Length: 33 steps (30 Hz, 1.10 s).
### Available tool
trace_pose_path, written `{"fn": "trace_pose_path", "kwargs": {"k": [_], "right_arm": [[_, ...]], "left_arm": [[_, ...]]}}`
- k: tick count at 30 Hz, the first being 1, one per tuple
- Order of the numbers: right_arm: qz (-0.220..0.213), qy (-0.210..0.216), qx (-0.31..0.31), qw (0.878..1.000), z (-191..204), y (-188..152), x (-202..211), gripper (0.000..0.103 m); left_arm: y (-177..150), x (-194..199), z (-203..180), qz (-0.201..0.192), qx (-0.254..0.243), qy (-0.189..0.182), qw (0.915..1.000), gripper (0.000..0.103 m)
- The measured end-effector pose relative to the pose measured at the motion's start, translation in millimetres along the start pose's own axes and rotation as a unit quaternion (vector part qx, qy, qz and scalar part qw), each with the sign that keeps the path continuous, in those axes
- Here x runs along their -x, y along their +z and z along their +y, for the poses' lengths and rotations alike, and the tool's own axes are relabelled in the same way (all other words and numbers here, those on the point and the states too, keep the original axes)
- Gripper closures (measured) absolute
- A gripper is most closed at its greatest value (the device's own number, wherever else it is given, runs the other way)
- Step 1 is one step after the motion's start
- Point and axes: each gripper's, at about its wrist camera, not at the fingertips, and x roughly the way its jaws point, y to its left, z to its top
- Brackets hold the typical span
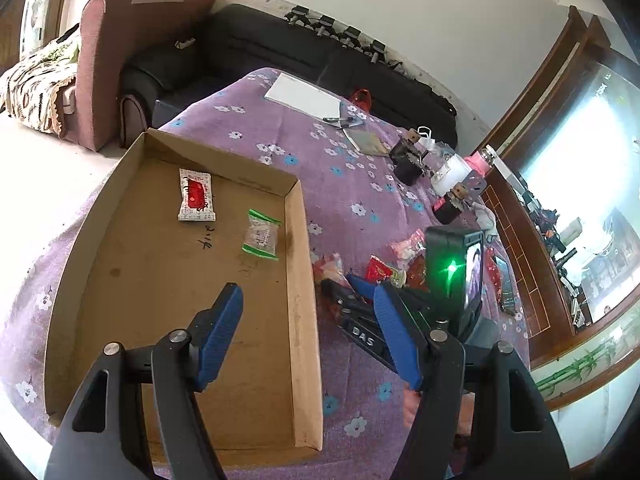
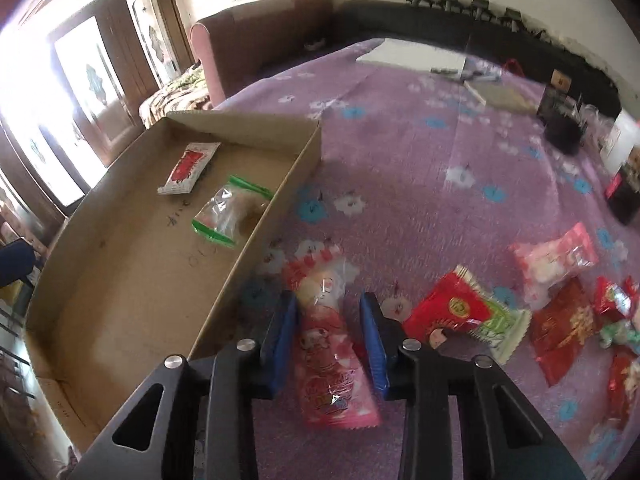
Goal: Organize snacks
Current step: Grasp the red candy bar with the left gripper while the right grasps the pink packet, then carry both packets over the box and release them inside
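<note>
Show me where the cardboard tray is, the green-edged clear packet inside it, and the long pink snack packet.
cardboard tray [image 1: 304, 280]: left wrist view, on its right wall.
green-edged clear packet [image 1: 262, 235]: left wrist view, on its clear middle.
long pink snack packet [image 2: 330, 344]: right wrist view, on its middle, between the fingers.

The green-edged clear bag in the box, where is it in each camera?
Left wrist view: green-edged clear bag lies near the cardboard box's right wall.
Right wrist view: bag left of centre, against the same wall.
Shared landmark: red-and-white packet beside it.
</note>
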Motion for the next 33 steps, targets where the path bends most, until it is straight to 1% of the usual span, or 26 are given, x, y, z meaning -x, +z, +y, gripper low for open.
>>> {"fn": "trace_pose_path", "kwargs": {"k": [3,8,10,12,14,16,17,18,19,22,24,25,26,27,28,29,30,31,33], "right_arm": [[0.01,0.008,-0.018,1.0,-11,-14,12,0.079],[0.022,0.014,-0.025,0.999,-32,-58,47,0.079],[0.02,-0.001,-0.033,0.999,-49,-78,63,0.079],[0.012,-0.019,-0.048,0.999,-65,-89,75,0.077],[0.005,-0.06,-0.063,0.996,-85,-100,86,0.077],[0.001,-0.054,-0.089,0.995,-104,-104,92,0.077],[0.0,-0.047,-0.103,0.994,-113,-105,94,0.077],[-0.002,-0.041,-0.115,0.992,-120,-106,95,0.077],[-0.005,-0.04,-0.121,0.992,-124,-107,97,0.077],[-0.015,-0.032,-0.128,0.991,-127,-111,99,0.076],[-0.019,-0.032,-0.127,0.991,-126,-112,100,0.076],[-0.02,-0.032,-0.127,0.991,-125,-111,100,0.075],[-0.022,-0.033,-0.125,0.991,-125,-112,100,0.075],[-0.023,-0.033,-0.124,0.991,-123,-112,98,0.074],[-0.025,-0.034,-0.123,0.992,-123,-112,98,0.074],[-0.027,-0.034,-0.122,0.992,-121,-112,99,0.074],[-0.028,-0.035,-0.121,0.992,-122,-113,96,0.075],[-0.03,-0.036,-0.121,0.992,-123,-114,96,0.077],[-0.032,-0.033,-0.126,0.991,-123,-116,97,0.077]], "left_arm": [[0,-7,-5,0.01,-0.009,-0.002,0.9999,0.035],[0,-27,-30,0.034,-0.04,-0.011,0.9986,0.036],[-1,-44,-45,0.051,-0.056,-0.01,0.997,0.036],[-2,-62,-60,0.067,-0.077,-0.009,0.9947,0.036],[-2,-84,-80,0.079,-0.109,0.005,0.9908,0.036],[-2,-110,-97,0.101,-0.15,0.015,0.9834,0.036],[-2,-123,-101,0.113,-0.158,0.032,0.9803,0.036],[-1,-136,-103,0.12,-0.157,0.057,0.9786,0.036],[0,-147,-104,0.123,-0.151,0.073,0.978,0.036],[-1,-168,-105,0.13,-0.136,0.1,0.977,0.036],[-5,-178,-107,0.133,-0.144,0.126,0.9724,0.036],[-8,-182,-106,0.134,-0.147,0.133,0.971,0.036],[-11,-185,-106,0.136,-0.149,0.131,0.9707,0.036],[-13,-187,-106,0.14,-0.152,0.133,0.9694,0.038],[-15,-187,-107,0.139,-0.155,0.135,0.9689,0.048],[-16,-186,-109,0.131,-0.161,0.141,0.9679,0.056],[-17,-185,-110,0.128,-0.168,0.143,0.9671,0.075],[-17,-183,-110,0.127,-0.167,0.137,0.9681,0.087],[-17,-179,-107,0.129,-0.154,0.121,0.972,0.087]]}}
